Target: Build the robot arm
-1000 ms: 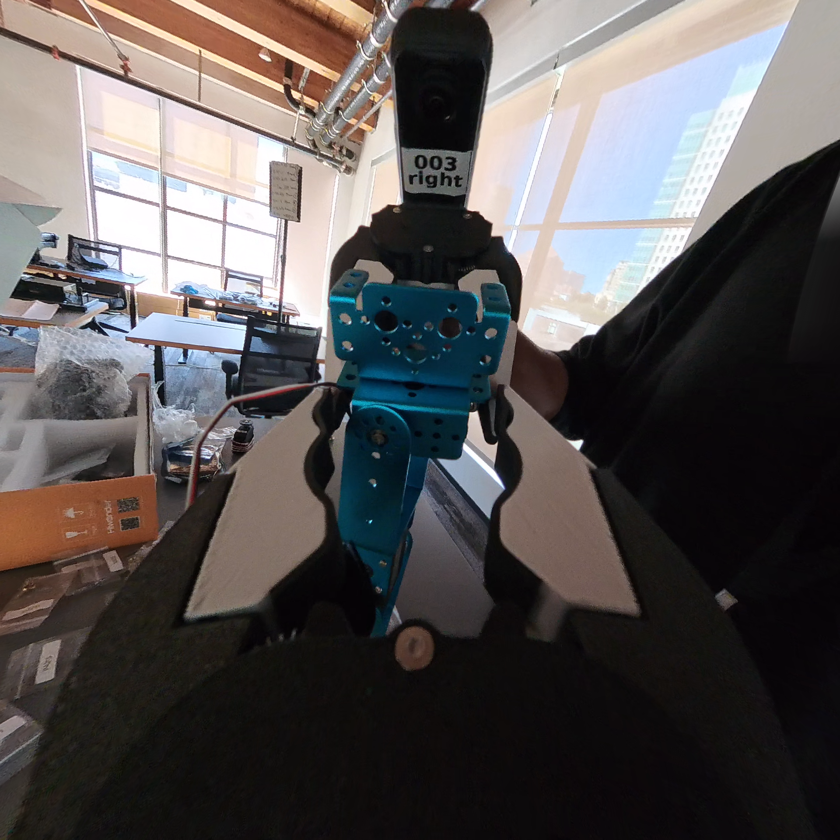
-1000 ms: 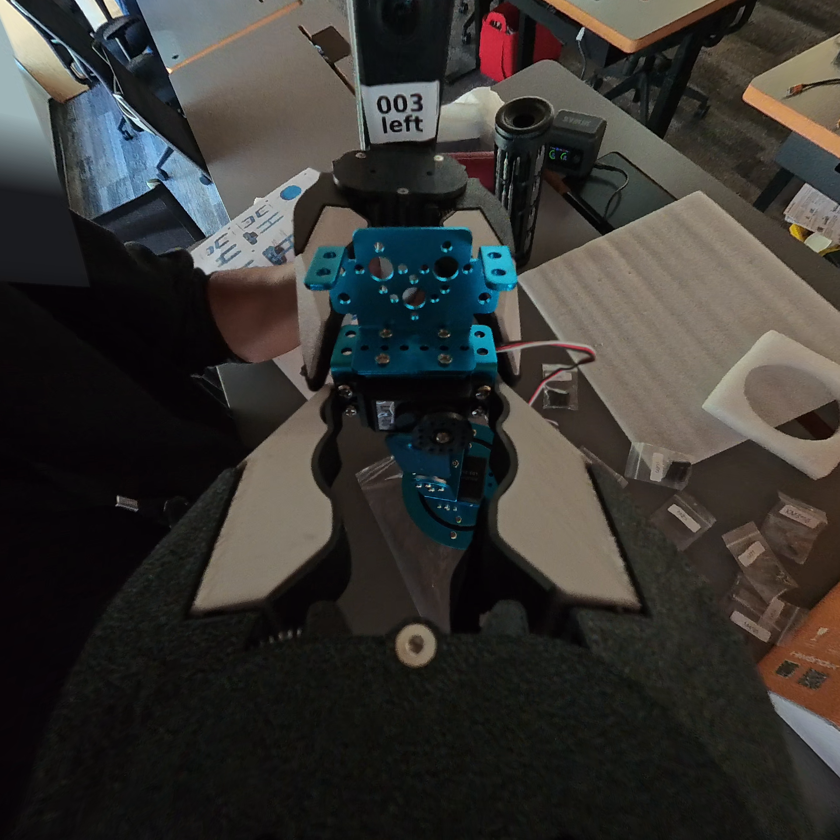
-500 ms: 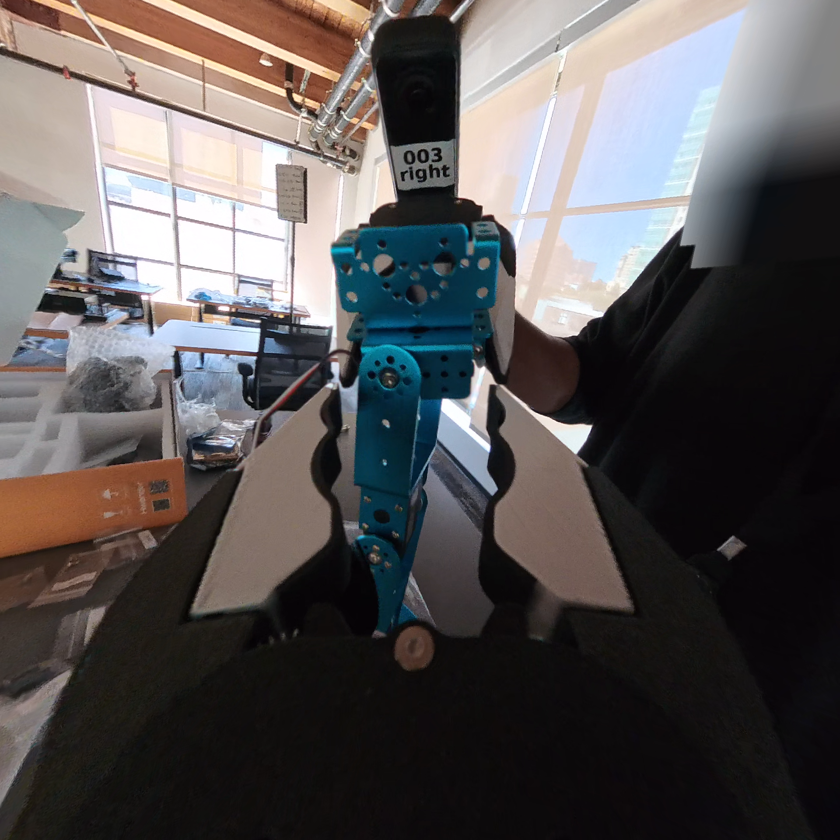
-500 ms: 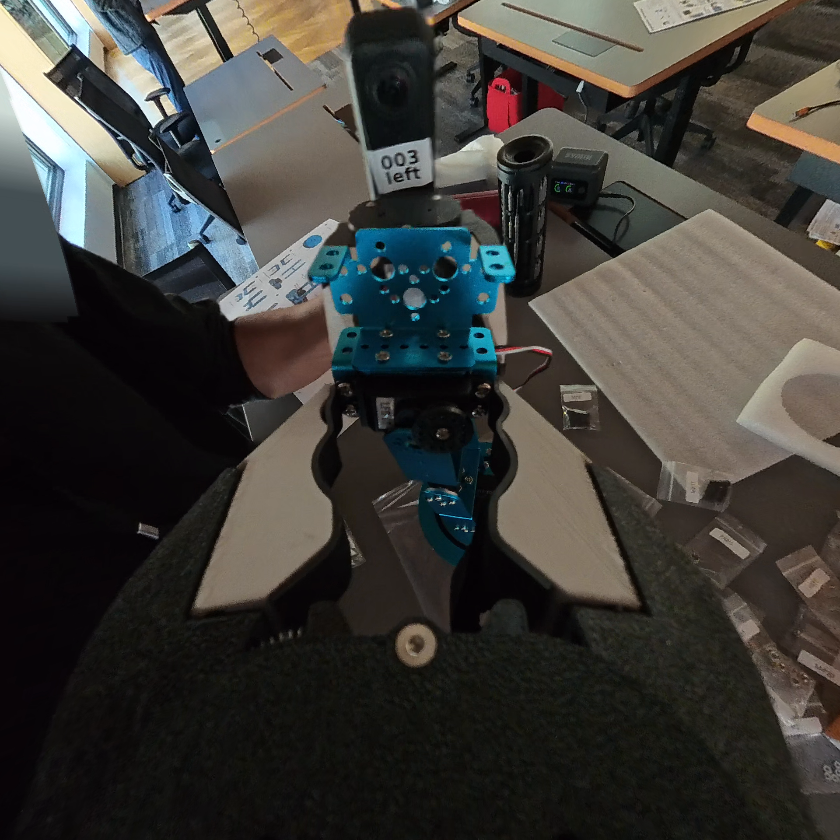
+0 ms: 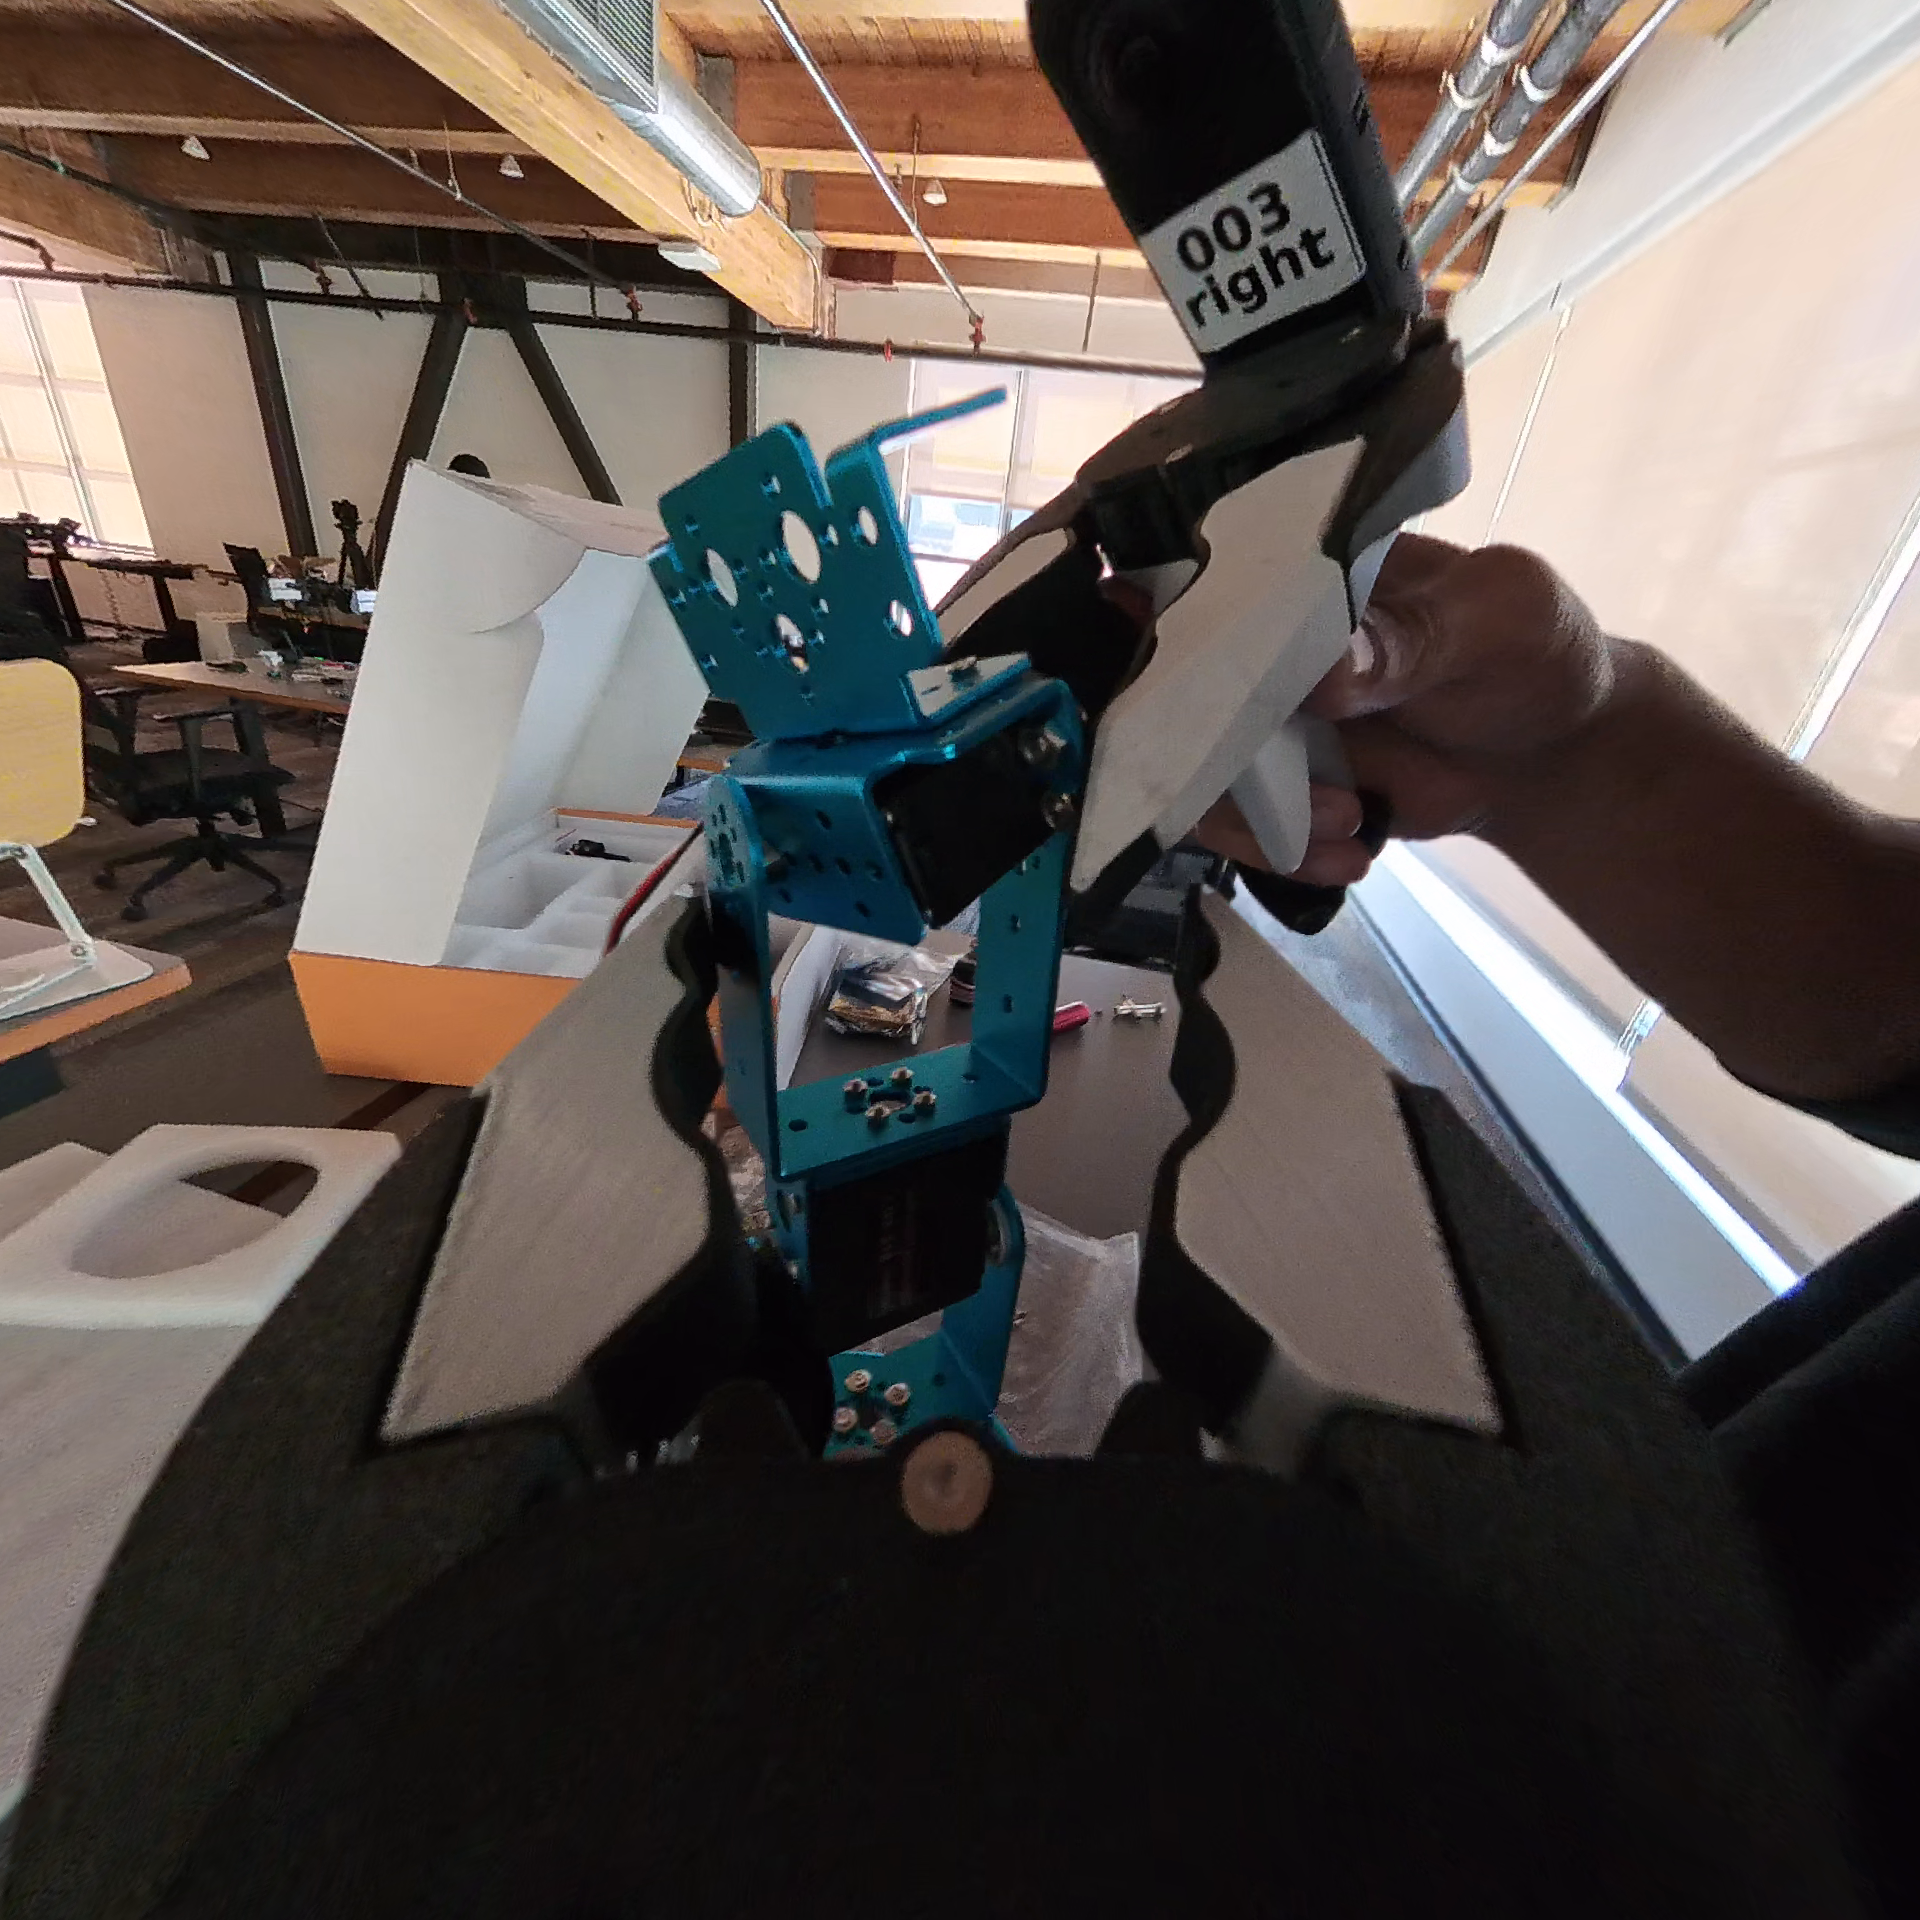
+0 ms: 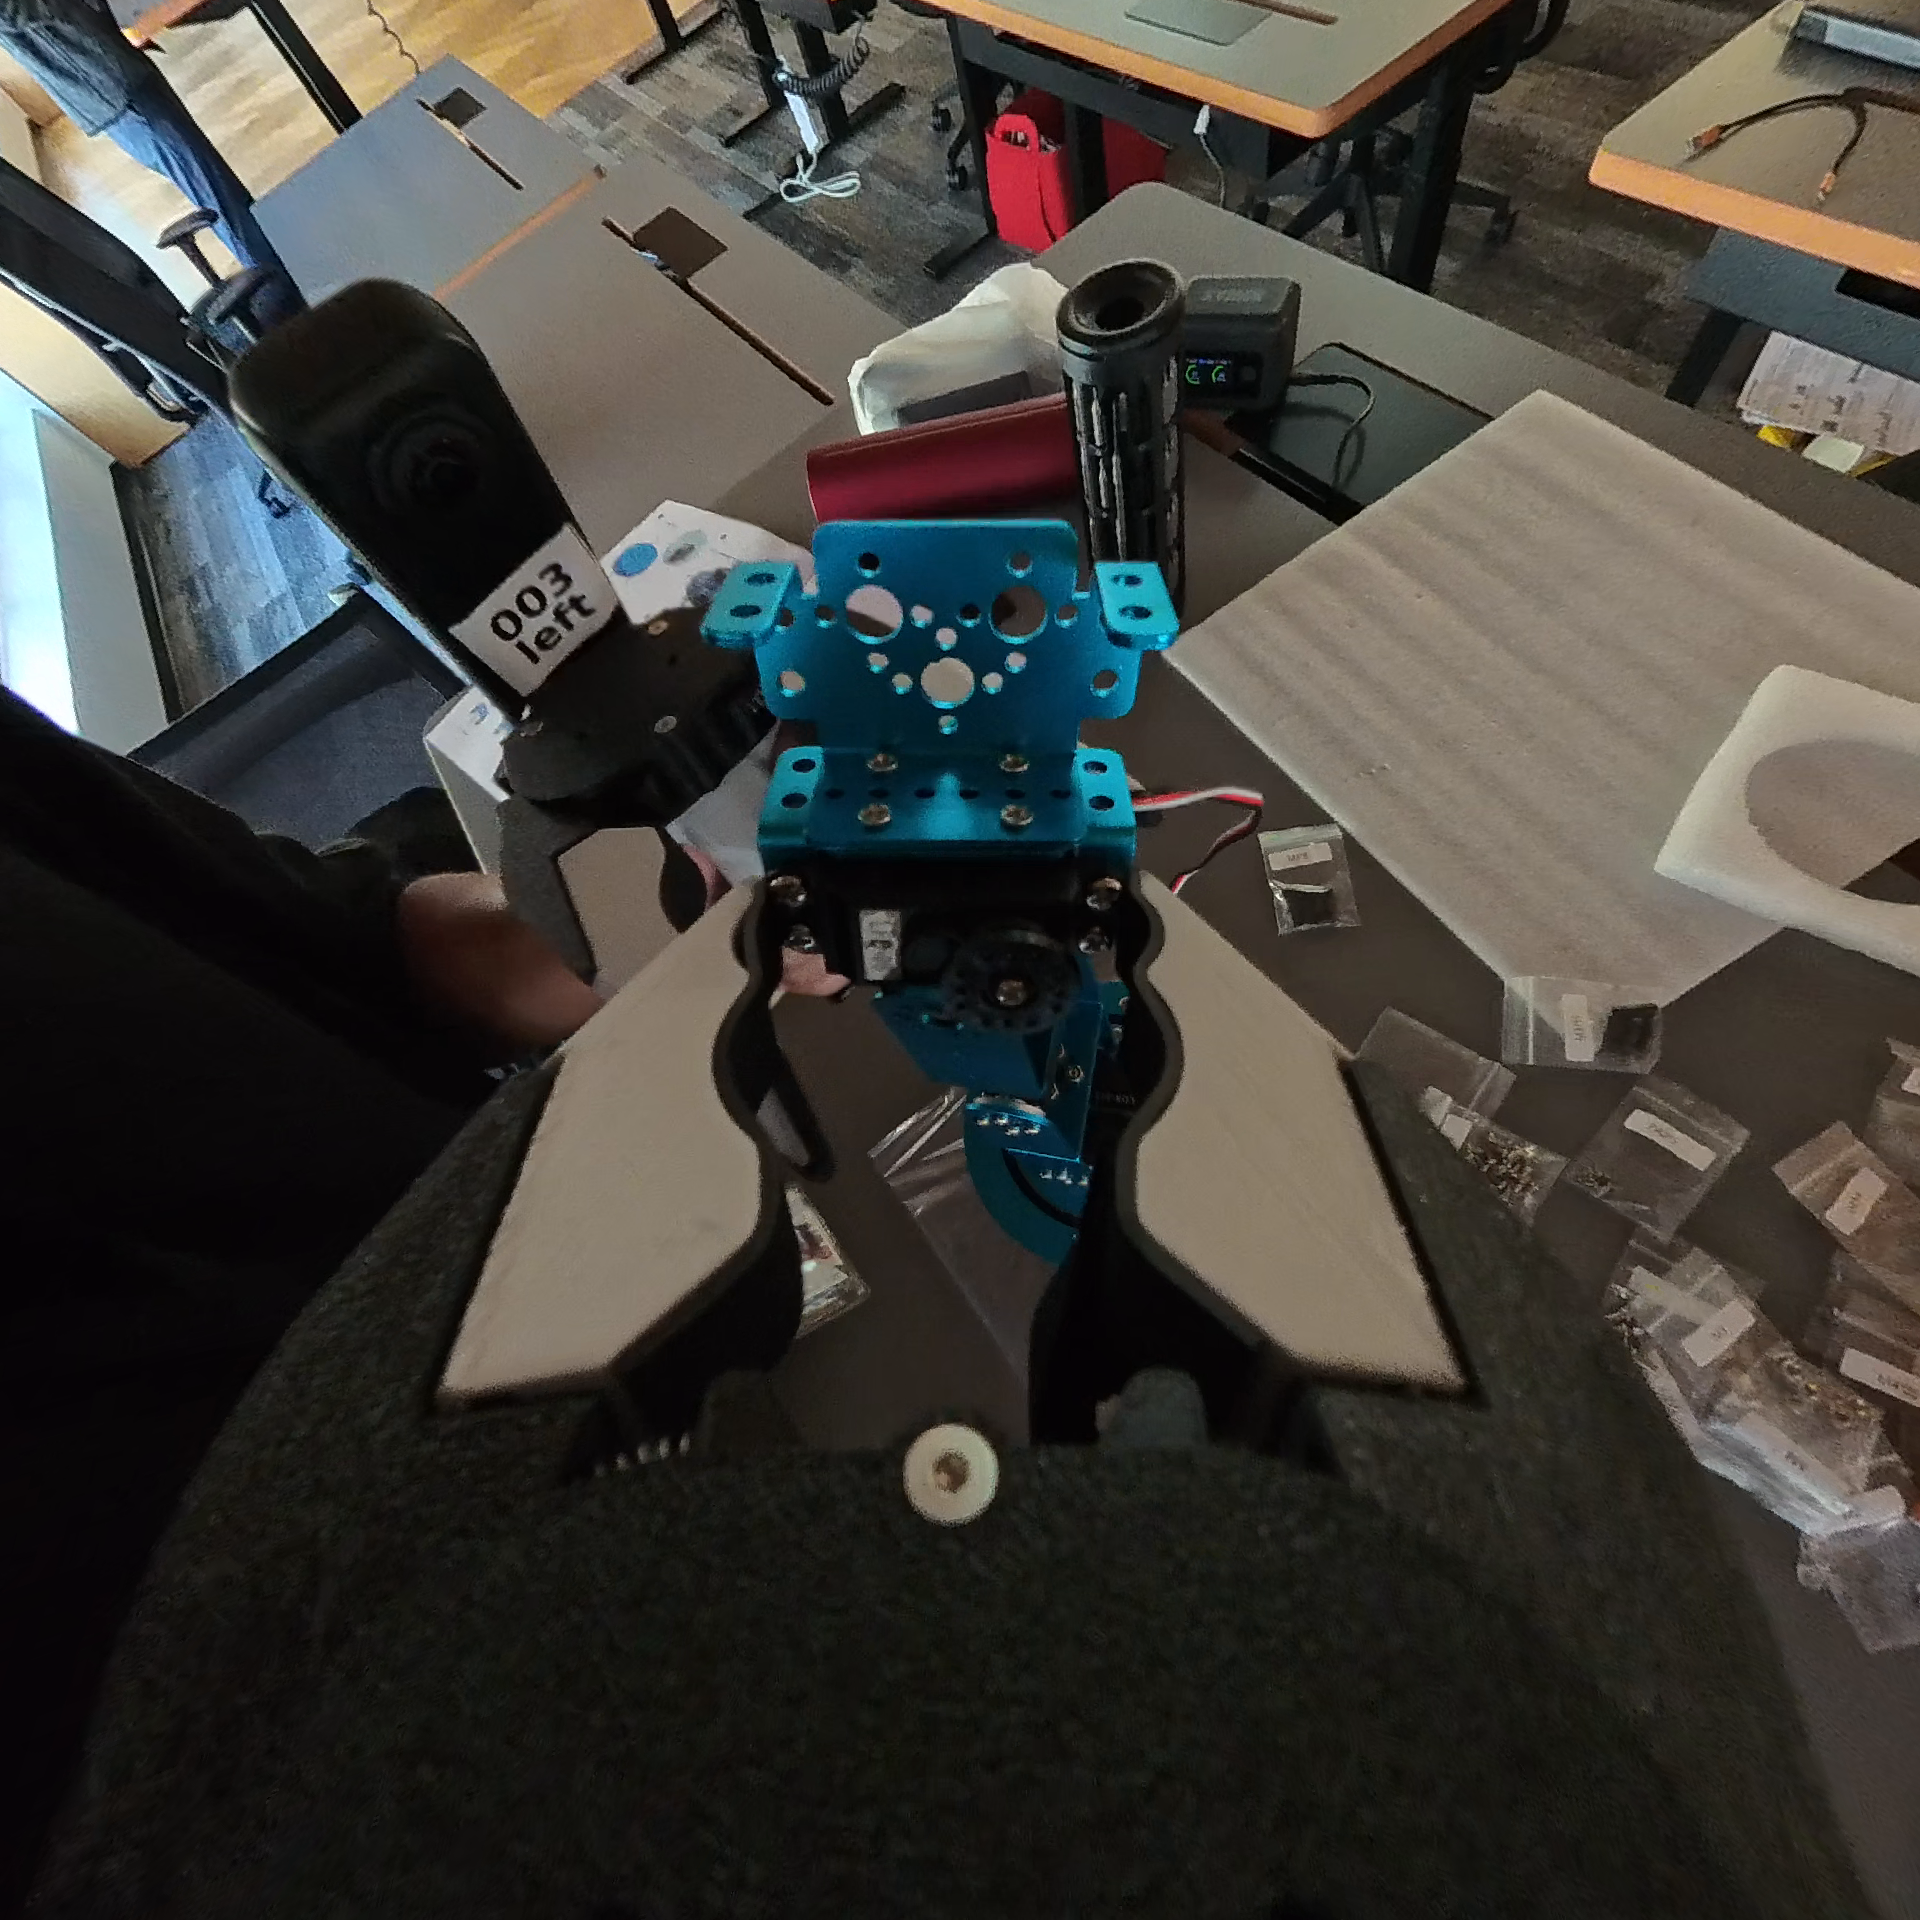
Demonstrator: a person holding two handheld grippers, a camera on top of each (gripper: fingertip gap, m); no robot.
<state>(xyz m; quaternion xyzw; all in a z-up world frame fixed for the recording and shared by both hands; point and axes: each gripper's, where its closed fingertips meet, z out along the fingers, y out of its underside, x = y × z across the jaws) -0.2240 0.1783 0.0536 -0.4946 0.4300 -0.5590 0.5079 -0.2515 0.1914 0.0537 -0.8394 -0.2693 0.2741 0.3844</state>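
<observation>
A blue metal bracket assembly with black servos (image 6: 940, 675) hangs in the air above a dark table (image 6: 1403, 987). My right gripper (image 6: 951, 914) is shut on its upper black servo (image 6: 935, 935), with the perforated plate rising past the fingertips. In the left wrist view the right gripper (image 5: 1039, 769) comes in from the upper right, held by a hand (image 5: 1455, 707). My left gripper (image 5: 945, 935) is open around the assembly (image 5: 914, 997). Its left finger (image 5: 623, 1091) touches the blue arm and its right finger stands apart. The left gripper's camera housing (image 6: 416, 468) shows at the left.
An open orange-and-white box (image 5: 468, 727) stands behind. White foam pieces with a hole (image 5: 156, 1247) (image 6: 1818, 831), a foam sheet (image 6: 1507, 675), a black ribbed cylinder (image 6: 1122, 416), a red tube (image 6: 935, 468) and several small hardware bags (image 6: 1662, 1195) lie on the table. Left and right tips are no more than a few centimetres apart.
The two grippers have swung relative to each other. The right one now sits upper right in the left view, the left one off to the left. The assembly looks turned and tilted.
</observation>
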